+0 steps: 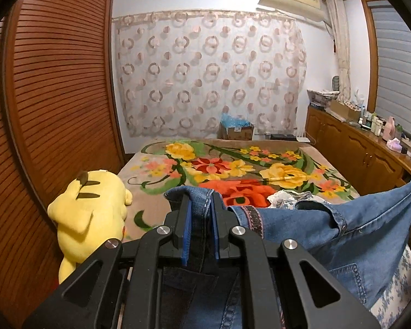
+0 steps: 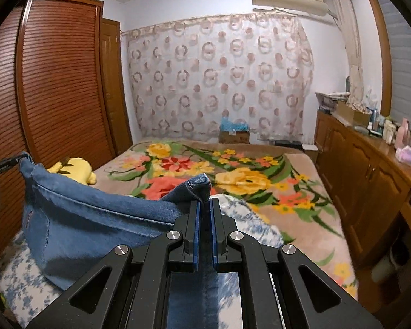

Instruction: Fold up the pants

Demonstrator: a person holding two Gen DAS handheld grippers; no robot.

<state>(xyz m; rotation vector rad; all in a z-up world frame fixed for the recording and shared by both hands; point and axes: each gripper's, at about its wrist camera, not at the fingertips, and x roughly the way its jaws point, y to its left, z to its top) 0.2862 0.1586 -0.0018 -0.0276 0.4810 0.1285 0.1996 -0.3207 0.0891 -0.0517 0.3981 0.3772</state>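
Bed (image 2: pixel 301 219) covered by floral blanket (image 1: pixel 233 170); patterned curtain (image 1: pixel 211 76) hung behind bed, slatted wardrobe (image 1: pixel 57 96) beside it. Yellow plush toy (image 1: pixel 90 211) laid on bed edge. Blue denim pants (image 2: pixel 96 213) held stretched above bed. Left gripper (image 1: pixel 200 200) pinched on one corner, right gripper (image 2: pixel 204 205) on other. No writing readable.

The lower part of the jeans (image 1: pixel 370 235) is hidden behind the gripper frames, and the items on the sideboard (image 2: pixel 370 170) are too small to be identified.
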